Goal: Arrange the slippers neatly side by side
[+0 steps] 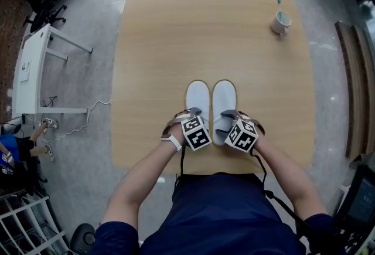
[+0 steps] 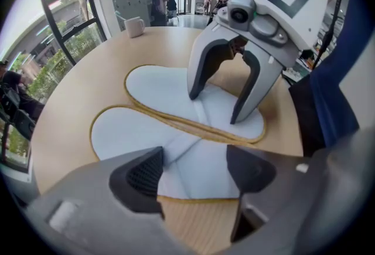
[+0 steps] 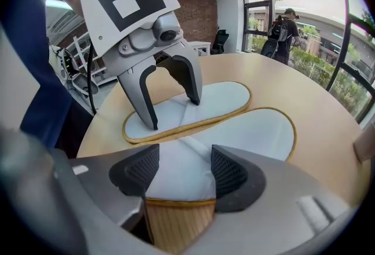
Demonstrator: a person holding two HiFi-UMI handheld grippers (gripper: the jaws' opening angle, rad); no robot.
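Two white slippers with yellow trim lie side by side on the wooden table [image 1: 158, 43], toes pointing away: the left slipper [image 1: 197, 98] and the right slipper [image 1: 224, 97]. My left gripper [image 1: 192, 115] hovers open over the heel end of the left slipper [image 2: 126, 131], whose strap lies between the jaws [image 2: 193, 172]. My right gripper [image 1: 229, 118] is open in the same way over the right slipper [image 3: 258, 131]. Each gripper view shows the other gripper standing open over the far slipper: right gripper [image 2: 215, 107], left gripper [image 3: 174, 113]. The slippers' heels are hidden in the head view.
A white mug [image 1: 280, 22] stands at the table's far right corner, with a small blue object [image 1: 279, 0] beyond it. The table's near edge runs just behind the slippers' heels. A white desk [image 1: 32, 66] stands on the floor to the left.
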